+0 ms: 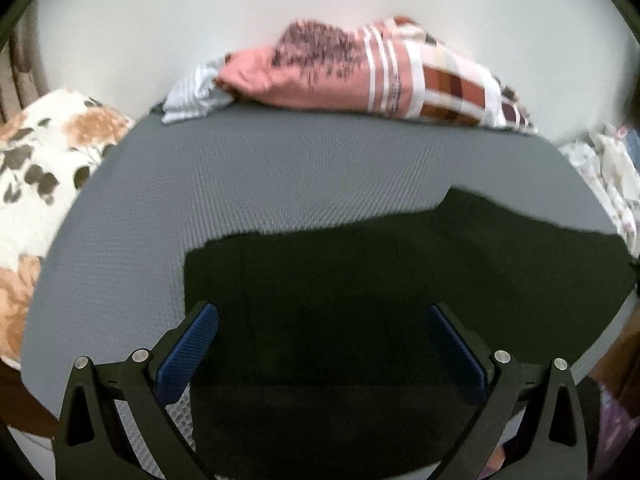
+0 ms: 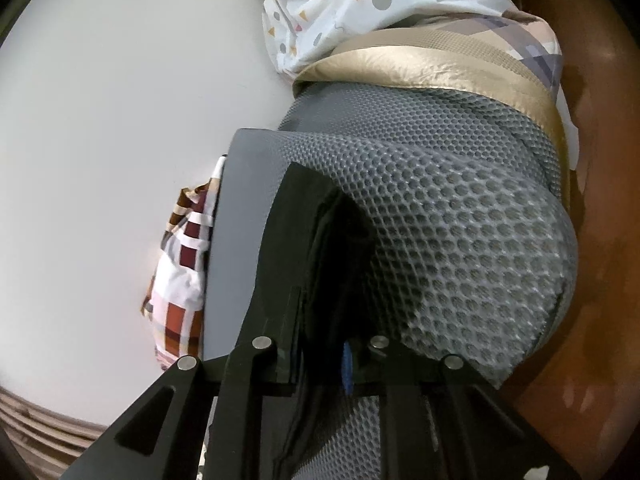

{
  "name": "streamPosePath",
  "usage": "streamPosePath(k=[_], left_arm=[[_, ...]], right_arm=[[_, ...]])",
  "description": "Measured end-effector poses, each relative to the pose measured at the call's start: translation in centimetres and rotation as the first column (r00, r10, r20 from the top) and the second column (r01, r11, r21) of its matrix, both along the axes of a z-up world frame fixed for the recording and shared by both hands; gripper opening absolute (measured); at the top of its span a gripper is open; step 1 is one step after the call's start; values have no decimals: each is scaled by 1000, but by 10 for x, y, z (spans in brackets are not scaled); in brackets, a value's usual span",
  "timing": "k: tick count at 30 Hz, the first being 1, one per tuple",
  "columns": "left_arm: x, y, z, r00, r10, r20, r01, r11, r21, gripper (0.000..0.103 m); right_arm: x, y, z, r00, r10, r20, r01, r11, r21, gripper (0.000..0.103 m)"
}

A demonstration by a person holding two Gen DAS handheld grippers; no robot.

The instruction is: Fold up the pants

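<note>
The left gripper (image 1: 322,344) hung with its blue pads spread wide above the dark pants (image 1: 360,280), which lay flat on the grey mesh mat (image 1: 240,168). The right gripper (image 2: 320,360) was clenched on the pants' folded edge (image 2: 316,248).

Matt dark cloth pants (image 1: 360,288) on a grey mat (image 1: 240,168) of honeycomb mesh weave; soft printed cotton pillow (image 1: 340,68); shiny gold satin fabric (image 2: 420,68); glossy brown wood (image 2: 600,160); ribbed blue rubber pads (image 1: 188,354) in matt black plastic jaws, bright metal pins (image 1: 140,355)
</note>
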State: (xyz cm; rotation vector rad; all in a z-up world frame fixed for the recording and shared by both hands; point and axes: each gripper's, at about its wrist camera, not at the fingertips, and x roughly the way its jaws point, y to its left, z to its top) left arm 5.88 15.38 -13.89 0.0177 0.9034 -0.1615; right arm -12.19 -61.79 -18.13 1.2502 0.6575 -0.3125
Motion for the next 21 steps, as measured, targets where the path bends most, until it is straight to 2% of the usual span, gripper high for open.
streamPosePath(k=[6,10,13,17,21], left_arm=[[-15,-5,21,998,49,25,-46,995,-90,102],[-25,-6,27,995,60,80,-54,996,-65,102],[-29,-12,29,993,30,111,-29,999,-16,102],[-31,-21,24,995,-9,100,9,1000,2,102],[-31,-24,23,996,-19,91,20,1000,-13,102]], right_arm=[[18,10,17,995,7,-99,-19,993,-113,12],[30,34,50,998,47,-39,-53,985,-164,12],[51,73,82,989,145,11,-139,965,-222,12],[82,136,107,953,301,46,-279,925,-258,12],[104,213,111,891,452,45,-424,863,-275,12]])
